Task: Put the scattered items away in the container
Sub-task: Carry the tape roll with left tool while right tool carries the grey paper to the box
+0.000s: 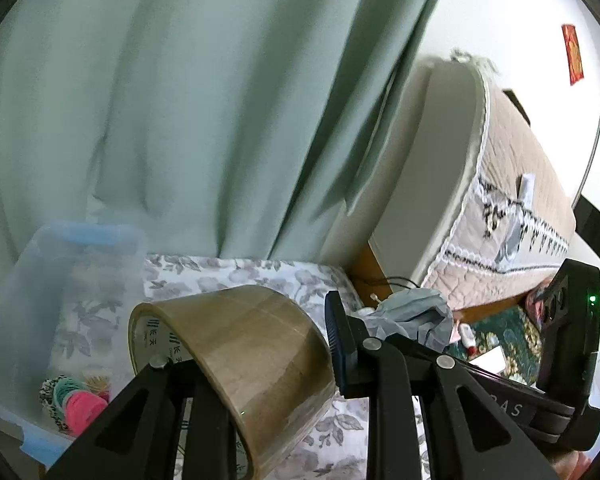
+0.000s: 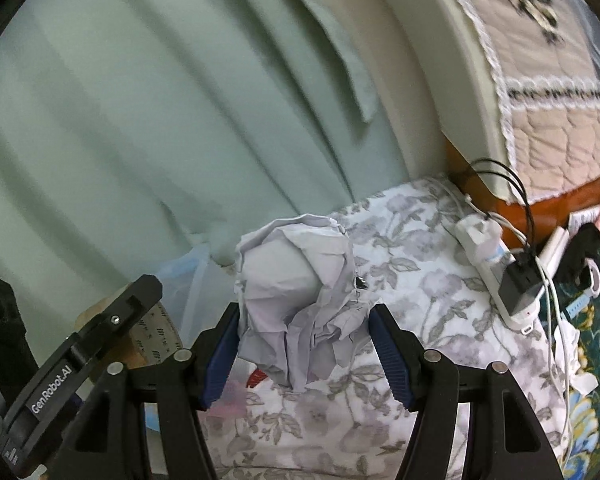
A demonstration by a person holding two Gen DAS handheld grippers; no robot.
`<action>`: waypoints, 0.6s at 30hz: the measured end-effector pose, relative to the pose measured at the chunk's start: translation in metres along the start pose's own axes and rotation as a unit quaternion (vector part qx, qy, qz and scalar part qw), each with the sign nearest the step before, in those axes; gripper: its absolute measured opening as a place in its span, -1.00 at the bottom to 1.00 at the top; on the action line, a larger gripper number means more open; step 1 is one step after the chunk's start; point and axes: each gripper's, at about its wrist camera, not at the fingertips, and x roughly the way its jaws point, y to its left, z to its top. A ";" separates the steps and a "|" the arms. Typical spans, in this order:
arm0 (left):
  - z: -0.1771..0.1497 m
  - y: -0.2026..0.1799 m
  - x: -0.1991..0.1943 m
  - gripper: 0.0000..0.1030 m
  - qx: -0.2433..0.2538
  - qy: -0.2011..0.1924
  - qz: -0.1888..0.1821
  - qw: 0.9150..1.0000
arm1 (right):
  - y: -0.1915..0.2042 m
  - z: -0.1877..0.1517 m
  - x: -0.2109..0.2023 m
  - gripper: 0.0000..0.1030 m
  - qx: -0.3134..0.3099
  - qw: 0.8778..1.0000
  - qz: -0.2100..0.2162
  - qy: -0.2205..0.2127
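Left tool (image 1: 256,364) clamps the tape roll (image 1: 236,360); right tool (image 2: 304,344) clamps crumpled paper (image 2: 300,300). Carry both clear over the container (image 1: 40,264) rim at ten o'clock before releasing.

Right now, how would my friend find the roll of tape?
Find the flowery bedspread below the green curtain. Above it, the left gripper holds the tape. It's the only brown, shiny ring; the paper ball nearby is grey and crumpled.

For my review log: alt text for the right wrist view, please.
The right gripper clamps a crumpled paper ball above a floral cloth. A power strip lies to the right, and the left gripper shows at lower left.
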 end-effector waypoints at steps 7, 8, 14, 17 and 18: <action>0.002 0.038 -0.030 -0.53 -0.032 -0.033 0.020 0.999 | 0.044 -0.002 -0.001 0.31 -0.046 0.999 0.013 0.001; 0.001 0.044 -0.034 -0.53 -0.038 -0.036 0.025 0.998 | 0.051 -0.002 0.000 0.31 -0.054 0.998 0.015 0.003; -0.003 0.088 -0.054 -0.53 -0.079 -0.048 0.060 0.994 | 0.090 -0.008 0.015 0.31 -0.094 0.995 0.031 0.020; -0.005 0.109 -0.063 -0.53 -0.098 -0.055 0.074 0.991 | 0.105 -0.009 0.025 0.31 -0.106 0.993 0.038 0.028; -0.006 0.116 -0.066 -0.53 -0.105 -0.058 0.078 0.990 | 0.110 -0.010 0.028 0.31 -0.111 0.993 0.040 0.031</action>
